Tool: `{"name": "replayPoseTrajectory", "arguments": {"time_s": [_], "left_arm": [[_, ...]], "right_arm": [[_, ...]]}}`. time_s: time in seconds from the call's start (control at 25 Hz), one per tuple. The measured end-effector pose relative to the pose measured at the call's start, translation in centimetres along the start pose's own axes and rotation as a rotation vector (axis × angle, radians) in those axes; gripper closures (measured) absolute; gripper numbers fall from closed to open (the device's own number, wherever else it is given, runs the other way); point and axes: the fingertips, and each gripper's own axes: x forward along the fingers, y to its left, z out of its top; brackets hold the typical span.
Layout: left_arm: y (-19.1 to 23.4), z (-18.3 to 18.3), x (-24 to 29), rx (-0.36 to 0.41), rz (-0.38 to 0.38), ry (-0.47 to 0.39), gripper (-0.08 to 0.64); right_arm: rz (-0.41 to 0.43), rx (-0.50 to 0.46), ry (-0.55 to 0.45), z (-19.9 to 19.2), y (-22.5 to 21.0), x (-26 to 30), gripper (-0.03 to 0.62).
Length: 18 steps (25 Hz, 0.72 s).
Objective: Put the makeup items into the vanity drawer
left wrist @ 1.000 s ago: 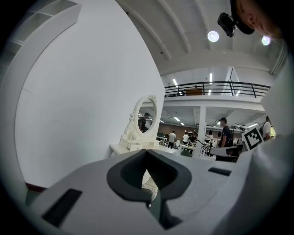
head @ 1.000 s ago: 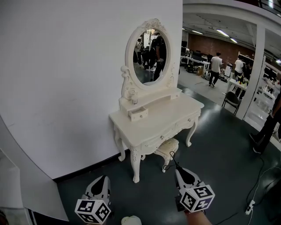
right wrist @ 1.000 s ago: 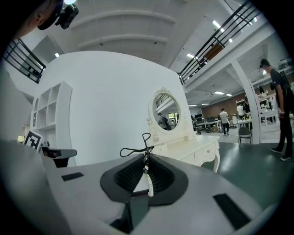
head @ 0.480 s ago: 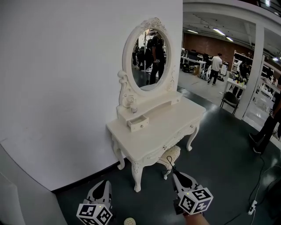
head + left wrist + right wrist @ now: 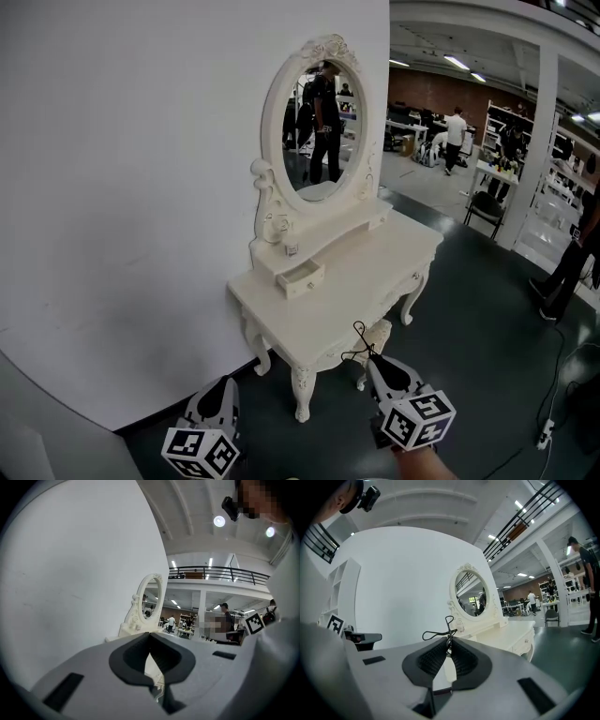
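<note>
One vanity point(image 5: 349, 277), one eyelash curler point(image 5: 449, 633), two hand-held grippers point(image 5: 223, 384) point(image 5: 372, 362)

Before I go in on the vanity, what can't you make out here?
Small drawer: interior too small to see, head view.
Black wire item in the right hand-held gripper: lower part buried between the pads; type uncertain.
Stool: mostly hidden under the vanity, head view.

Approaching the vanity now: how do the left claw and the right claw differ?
The right claw is shut on a black eyelash curler, whose loops stick out past its tips; the left claw is shut on nothing. In the head view the right claw's tip overlaps the foot of the vanity, while the left claw sits lower left, over the dark floor. Both are grey and touch no furniture.
</note>
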Motion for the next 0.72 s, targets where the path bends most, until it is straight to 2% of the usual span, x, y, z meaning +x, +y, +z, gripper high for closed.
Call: {"name": "replayPoseTrajectory", "arguments": {"time_s": [0.2, 0.4, 0.56, 0.72], "left_arm": [[2.0, 1.4, 2.4, 0.019, -0.049, -0.008, 0.552], [3.5, 0.6, 4.4, 0.004, -0.086, 0.032, 0.552], [3.9, 0.4, 5.1, 0.049, -0.126, 0.057, 0.552], [5.2, -0.1, 5.8, 0.009, -0.116, 0.058, 0.552]], "right_arm": [[-0.036, -0.009, -0.031, 0.8, 0.7, 2.2, 0.543], [-0.086, -0.012, 0.007, 0.3, -0.3, 3.7, 0.543], [-0.093, 0.005, 0.023, 0.2, -0.4, 5.2, 0.543], [-0.095, 0.006, 0.016, 0.4, -1.2, 6.8, 0.543]]}}
